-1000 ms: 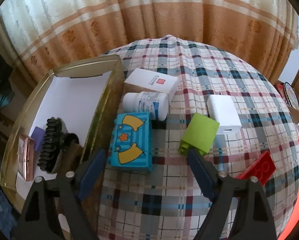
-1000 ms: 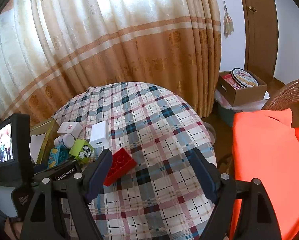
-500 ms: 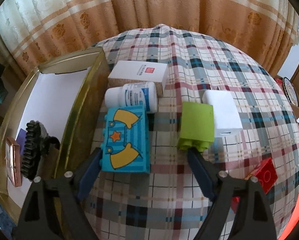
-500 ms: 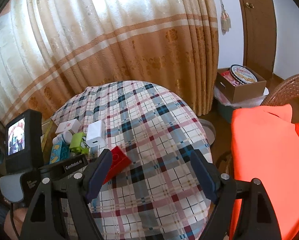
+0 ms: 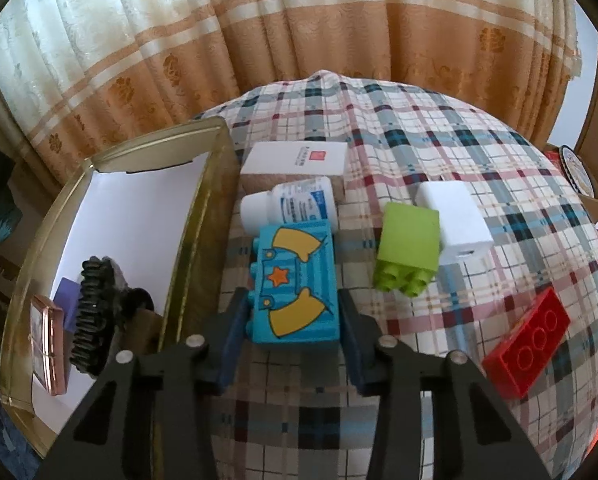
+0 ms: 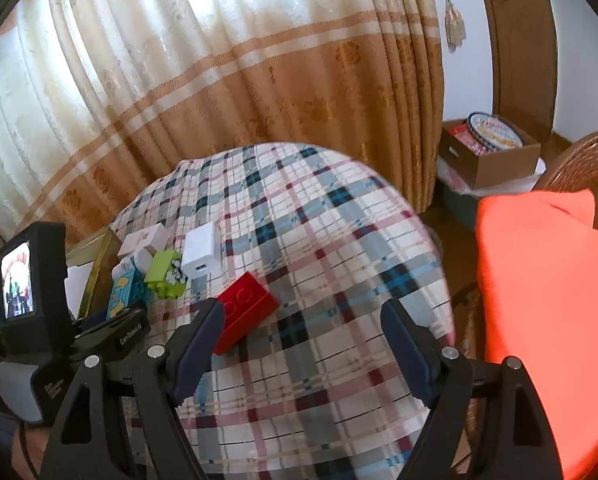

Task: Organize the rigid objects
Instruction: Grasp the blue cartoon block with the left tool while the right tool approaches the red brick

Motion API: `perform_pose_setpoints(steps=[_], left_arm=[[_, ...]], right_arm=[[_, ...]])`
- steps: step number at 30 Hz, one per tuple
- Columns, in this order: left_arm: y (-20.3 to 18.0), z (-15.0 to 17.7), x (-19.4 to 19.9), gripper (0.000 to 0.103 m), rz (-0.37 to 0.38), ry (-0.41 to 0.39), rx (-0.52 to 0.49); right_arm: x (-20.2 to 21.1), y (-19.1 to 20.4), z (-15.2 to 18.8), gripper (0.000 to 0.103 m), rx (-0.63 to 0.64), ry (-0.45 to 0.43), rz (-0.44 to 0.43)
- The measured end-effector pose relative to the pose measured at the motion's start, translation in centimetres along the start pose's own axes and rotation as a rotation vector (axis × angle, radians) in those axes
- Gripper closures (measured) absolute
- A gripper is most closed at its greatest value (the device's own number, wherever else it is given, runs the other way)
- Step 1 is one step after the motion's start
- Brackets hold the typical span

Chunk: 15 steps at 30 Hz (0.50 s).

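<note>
The left gripper [image 5: 293, 322] jaws have just closed on the blue block [image 5: 295, 284], its long axis pointing away; right gripper [image 6: 301, 332] jaws gape empty.

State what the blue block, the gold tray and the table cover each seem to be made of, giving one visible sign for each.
Blue block: probably moulded plastic, smooth, with round studs and printed yellow shapes.
Gold tray: likely metal, since its thin wall shines and reflects.
Table cover: woven cloth, matt, with a check pattern that drapes over the edge.
</note>
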State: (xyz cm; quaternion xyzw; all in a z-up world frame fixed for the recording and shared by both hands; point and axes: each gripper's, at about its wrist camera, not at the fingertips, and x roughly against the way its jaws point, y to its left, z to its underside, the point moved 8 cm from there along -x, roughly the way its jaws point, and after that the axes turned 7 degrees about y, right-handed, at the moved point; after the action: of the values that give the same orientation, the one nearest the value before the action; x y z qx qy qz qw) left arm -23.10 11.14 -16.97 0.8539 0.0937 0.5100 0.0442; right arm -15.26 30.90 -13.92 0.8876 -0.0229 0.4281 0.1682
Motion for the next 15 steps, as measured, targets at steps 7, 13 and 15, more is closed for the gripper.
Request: perform_pose_setpoints(steps=[7,13,15], left_arm=[[-1.2,1.3,1.4,0.061,0.024,-0.051,-0.069],[-1.0,2.9,4.0,0.061,0.040,-0.134,-0.119],[-0.3,3.4,4.8,0.061,0.041,-0.163,-0.131]], right_arm=[[-0.6,0.0,0.6,0.021,-0.008,0.019,-0.007],[-0.5,-0.6,0.5,0.021,-0.023,0.023,0.003],[-0.5,-0.6,0.5,0.021,-0.021,0.023,0.004]])
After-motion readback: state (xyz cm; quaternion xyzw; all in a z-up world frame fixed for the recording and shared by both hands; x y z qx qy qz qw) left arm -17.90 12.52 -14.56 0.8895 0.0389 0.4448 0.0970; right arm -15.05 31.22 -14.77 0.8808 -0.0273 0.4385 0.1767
